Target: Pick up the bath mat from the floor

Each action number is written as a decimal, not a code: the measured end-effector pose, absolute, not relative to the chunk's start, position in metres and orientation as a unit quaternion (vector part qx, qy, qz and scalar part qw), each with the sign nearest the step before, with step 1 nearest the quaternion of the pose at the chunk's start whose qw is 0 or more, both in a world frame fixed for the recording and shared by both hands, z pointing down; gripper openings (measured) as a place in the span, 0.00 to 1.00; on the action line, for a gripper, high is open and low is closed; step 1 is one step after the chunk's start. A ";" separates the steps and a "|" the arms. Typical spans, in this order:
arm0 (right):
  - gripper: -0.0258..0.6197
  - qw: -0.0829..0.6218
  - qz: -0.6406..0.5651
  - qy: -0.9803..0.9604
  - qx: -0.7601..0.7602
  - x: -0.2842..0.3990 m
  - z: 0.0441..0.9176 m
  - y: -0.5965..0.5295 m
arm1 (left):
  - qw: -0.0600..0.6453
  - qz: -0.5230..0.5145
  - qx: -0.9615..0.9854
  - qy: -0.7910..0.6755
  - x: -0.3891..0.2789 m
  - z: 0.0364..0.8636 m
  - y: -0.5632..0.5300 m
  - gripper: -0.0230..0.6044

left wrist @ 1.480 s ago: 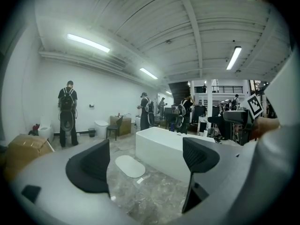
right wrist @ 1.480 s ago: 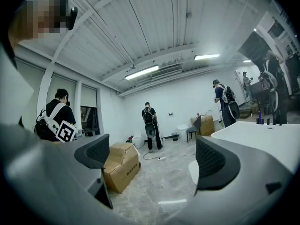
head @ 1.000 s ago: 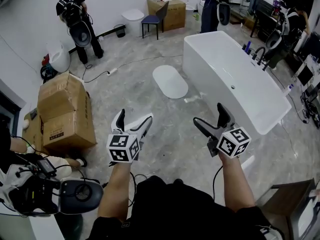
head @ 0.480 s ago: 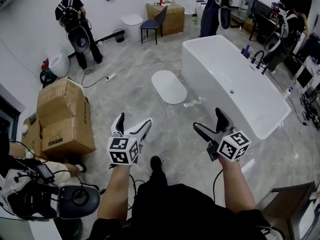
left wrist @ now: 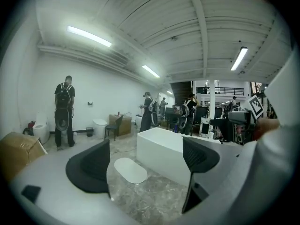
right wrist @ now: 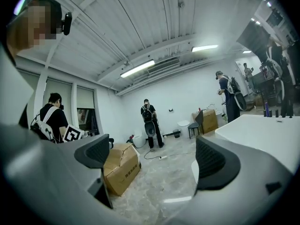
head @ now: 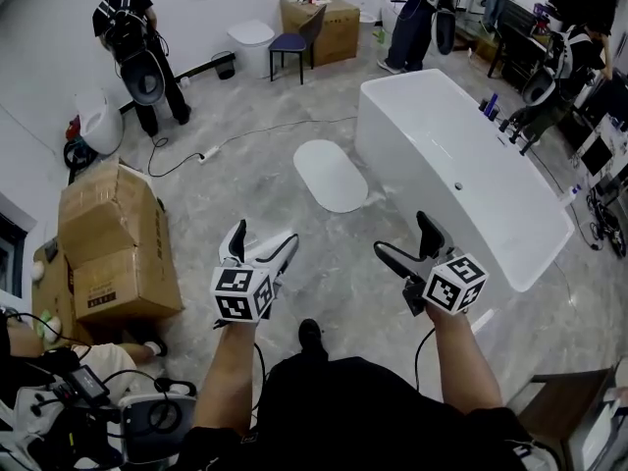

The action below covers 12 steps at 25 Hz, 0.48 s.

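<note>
- Left gripper (head: pixel 263 235): we hold it low in front of the body with its jaws wide apart and nothing between the pads; its own view frames the bath mat (head: pixel 331 175) in the gap between the two jaws, so this gripper already points at the target
- Right gripper (head: pixel 400 234): its jaws are likewise spread and empty; its own view looks past them to the cardboard box (right wrist: pixel 119 170), so it is aimed off to the left of the mat
- Bath mat: a white oval lying flat on the grey floor (head: pixel 324 273), ahead of both grippers and well apart from them, roughly midway between their two lines; we judge neither hand clearly nearer
- Long axis: it runs away from us, roughly parallel to the side wall of the bathtub (head: pixel 388 165), with the near end of the mat just beside that wall
- Coming move, as we judge it: a reach forward and down to the near end
</note>
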State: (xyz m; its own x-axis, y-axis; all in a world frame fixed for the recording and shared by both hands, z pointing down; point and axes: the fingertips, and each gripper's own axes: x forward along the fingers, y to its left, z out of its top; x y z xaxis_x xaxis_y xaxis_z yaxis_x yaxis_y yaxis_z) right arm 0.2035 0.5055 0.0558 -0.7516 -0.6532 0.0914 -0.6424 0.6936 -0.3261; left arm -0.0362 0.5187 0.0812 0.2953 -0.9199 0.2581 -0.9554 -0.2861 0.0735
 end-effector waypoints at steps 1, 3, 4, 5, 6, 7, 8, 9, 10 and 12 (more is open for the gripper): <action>0.91 0.013 -0.172 0.920 -0.351 0.196 0.056 0.496 | 0.107 0.082 0.798 -0.587 -0.043 0.081 0.508 0.80; 0.91 0.007 -0.171 0.920 -0.351 0.182 0.055 0.479 | 0.106 0.077 0.802 -0.583 -0.054 0.079 0.488 0.80; 0.91 0.006 -0.170 0.920 -0.353 0.175 0.054 0.470 | 0.105 0.073 0.806 -0.579 -0.059 0.077 0.479 0.80; 0.91 0.005 -0.169 0.919 -0.356 0.169 0.052 0.463 | 0.104 0.070 0.809 -0.574 -0.063 0.075 0.471 0.80; 0.91 0.006 -0.167 0.918 -0.359 0.164 0.050 0.456 | 0.101 0.068 0.813 -0.569 -0.068 0.074 0.464 0.80; 0.91 0.008 -0.165 0.917 -0.363 0.161 0.048 0.449 | 0.098 0.069 0.816 -0.565 -0.071 0.073 0.459 0.80; 0.91 0.010 -0.165 0.916 -0.366 0.160 0.047 0.443 | 0.093 0.070 0.818 -0.563 -0.074 0.073 0.454 0.80; 0.91 0.011 -0.164 0.915 -0.369 0.160 0.047 0.437 | 0.089 0.072 0.819 -0.562 -0.075 0.074 0.449 0.80; 0.91 0.012 -0.163 0.914 -0.370 0.161 0.047 0.433 | 0.086 0.073 0.819 -0.563 -0.076 0.075 0.445 0.80; 0.91 0.011 -0.164 0.914 -0.371 0.165 0.050 0.427 | 0.087 0.073 0.816 -0.567 -0.076 0.078 0.438 0.80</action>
